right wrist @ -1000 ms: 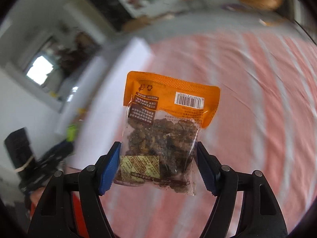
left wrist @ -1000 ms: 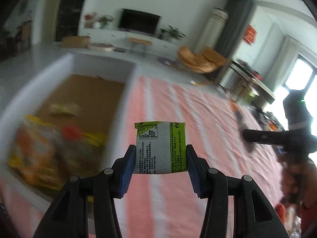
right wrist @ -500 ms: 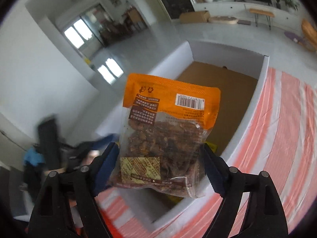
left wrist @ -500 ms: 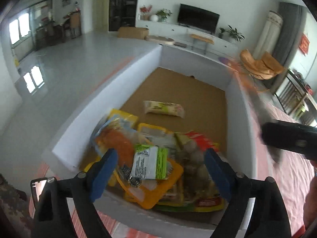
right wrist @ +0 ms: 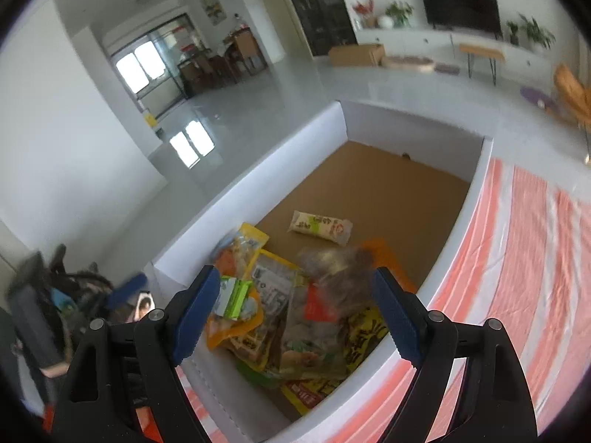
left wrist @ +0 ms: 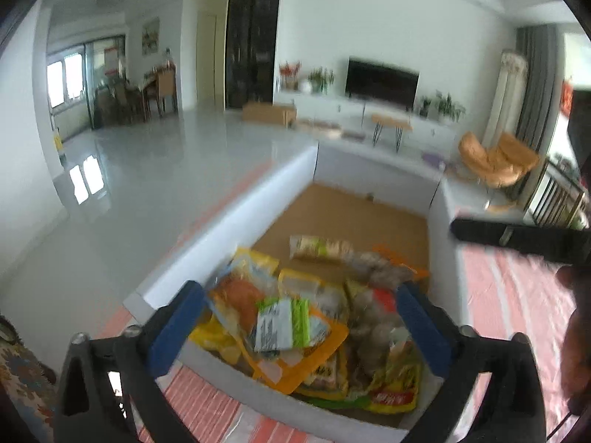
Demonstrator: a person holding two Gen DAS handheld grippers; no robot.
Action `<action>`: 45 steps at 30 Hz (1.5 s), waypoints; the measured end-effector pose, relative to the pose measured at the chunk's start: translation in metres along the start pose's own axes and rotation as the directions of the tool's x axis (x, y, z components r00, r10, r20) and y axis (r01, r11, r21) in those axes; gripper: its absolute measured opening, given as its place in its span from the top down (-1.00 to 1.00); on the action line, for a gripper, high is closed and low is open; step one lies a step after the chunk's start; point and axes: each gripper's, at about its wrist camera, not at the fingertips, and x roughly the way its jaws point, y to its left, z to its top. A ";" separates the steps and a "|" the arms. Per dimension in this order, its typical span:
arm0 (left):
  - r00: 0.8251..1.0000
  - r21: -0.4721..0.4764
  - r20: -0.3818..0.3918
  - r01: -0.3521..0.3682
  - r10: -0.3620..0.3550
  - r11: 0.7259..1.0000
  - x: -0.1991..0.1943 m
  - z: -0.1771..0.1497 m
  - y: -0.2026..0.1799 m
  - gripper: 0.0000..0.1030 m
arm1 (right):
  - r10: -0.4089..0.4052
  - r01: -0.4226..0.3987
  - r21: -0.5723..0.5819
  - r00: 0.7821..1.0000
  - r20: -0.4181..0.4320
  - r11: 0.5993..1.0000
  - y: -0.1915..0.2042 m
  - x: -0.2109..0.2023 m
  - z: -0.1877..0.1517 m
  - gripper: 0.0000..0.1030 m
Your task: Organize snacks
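While both the left gripper (left wrist: 297, 326) and right gripper (right wrist: 297, 317) were held spread and empty over the white box (right wrist: 258, 199), the drop-off step was judged finished, and more loose snacks were called for next.

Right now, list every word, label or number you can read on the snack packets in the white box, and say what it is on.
No text can be quoted; all is too blurred or small.
Small green-and-white packet: fine black print, blurred.
Long cream wrapper: green and red marks, characters too small.
Yellow bag with black characters: smeared, partly covered.
White label on a yellow packet: print too small.
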 end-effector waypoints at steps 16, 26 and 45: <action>0.984 0.051 -0.095 -0.144 0.148 0.988 0.001 -0.002 -0.017 -1.00 | -0.076 0.083 -0.124 0.996 0.056 0.989 0.017 -0.026 -0.014 -0.69; 0.984 0.024 -0.130 -0.117 0.119 0.993 0.004 -0.004 -0.015 -1.00 | -0.095 0.100 -0.151 0.995 0.035 0.984 0.019 -0.016 -0.020 -0.69; 0.982 0.001 -0.163 -0.100 0.099 0.995 0.017 -0.005 0.001 -1.00 | -0.137 0.132 -0.150 0.990 -0.027 0.980 0.015 0.006 -0.027 -0.69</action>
